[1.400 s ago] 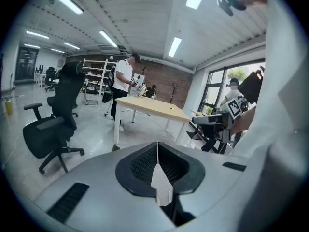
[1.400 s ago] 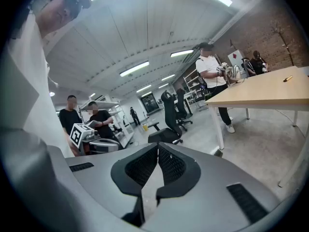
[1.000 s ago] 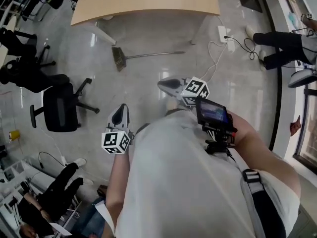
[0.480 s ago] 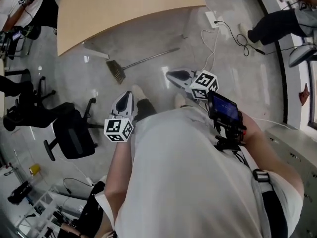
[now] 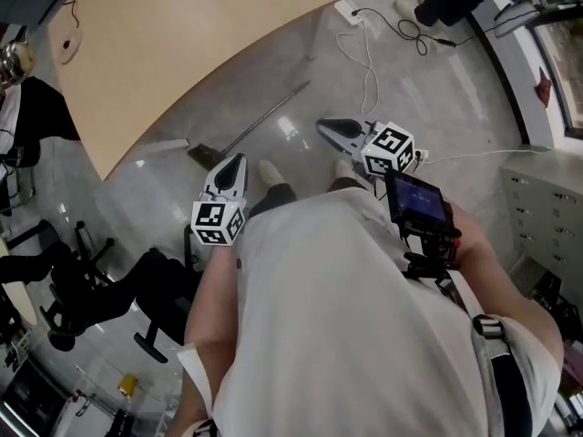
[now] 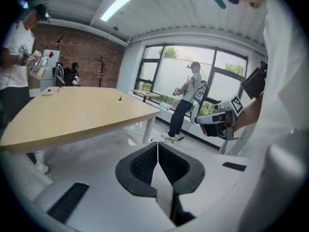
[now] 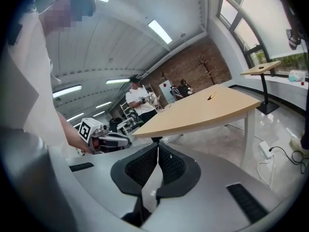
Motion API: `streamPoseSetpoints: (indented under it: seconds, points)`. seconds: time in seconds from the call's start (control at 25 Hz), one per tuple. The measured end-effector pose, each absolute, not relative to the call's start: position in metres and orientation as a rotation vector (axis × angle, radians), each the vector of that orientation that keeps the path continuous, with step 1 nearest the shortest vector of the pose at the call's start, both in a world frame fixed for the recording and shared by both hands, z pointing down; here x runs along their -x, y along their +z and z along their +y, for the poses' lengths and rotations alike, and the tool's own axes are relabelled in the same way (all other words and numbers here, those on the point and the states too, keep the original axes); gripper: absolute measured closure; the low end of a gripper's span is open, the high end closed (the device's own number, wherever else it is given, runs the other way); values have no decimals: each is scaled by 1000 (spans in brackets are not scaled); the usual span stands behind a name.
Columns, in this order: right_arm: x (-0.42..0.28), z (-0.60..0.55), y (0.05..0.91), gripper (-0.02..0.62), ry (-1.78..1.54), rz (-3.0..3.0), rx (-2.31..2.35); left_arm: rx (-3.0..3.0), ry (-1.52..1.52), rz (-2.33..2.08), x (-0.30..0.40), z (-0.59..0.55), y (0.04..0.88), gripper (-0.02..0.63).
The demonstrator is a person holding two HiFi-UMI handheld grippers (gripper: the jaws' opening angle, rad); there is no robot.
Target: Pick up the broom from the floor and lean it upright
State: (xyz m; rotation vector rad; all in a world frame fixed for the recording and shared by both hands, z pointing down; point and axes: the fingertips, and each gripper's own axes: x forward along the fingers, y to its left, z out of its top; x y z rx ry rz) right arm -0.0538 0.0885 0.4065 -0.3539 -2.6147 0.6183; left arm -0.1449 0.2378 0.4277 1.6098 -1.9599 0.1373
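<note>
On the grey floor (image 5: 455, 98), just beyond the table's (image 5: 182, 35) curved edge, the broom (image 5: 264, 116) lies flat, its head nearest the left gripper (image 5: 235, 164). Left gripper and right gripper (image 5: 330, 127) are both clenched on nothing, short of the handle. Nothing is done yet: grasping, lifting and leaning upright are all left to do.

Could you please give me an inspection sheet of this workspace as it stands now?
Surface: glossy grey floor.
Job's things: broom lies flat on the floor beside the tan table, not yet picked up.
Clutter: black office chair at the head view's lower left.
Grippers: left gripper and right gripper both shut, empty, neither touching the broom.
Cables: white cable runs from a power strip.
Surroundings: a person stands by the windows.
</note>
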Motion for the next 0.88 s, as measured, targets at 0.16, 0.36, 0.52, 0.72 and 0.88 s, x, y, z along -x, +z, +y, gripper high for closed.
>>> streamPoseSetpoints:
  seconds: [0.16,0.36,0.52,0.72,0.88]
  points:
    - [40,57,421,577,619,-2618,188,-1701,222,-1798,147,210,452,594]
    - [9,87,437,577,716,-2592,-108,-1851,364,-1551,149,221,475,594]
    - [-22,99,463,577,816,-2564,-256,-1920,468,-1407,134,207,496,594]
    - [-52,105,492,577,904,-2522,-321,-1916,540,-1317,110,192,509,594]
    - [-59,113,507,577,923,-2488,-338,-1924,608,-1238,101,198,517,594]
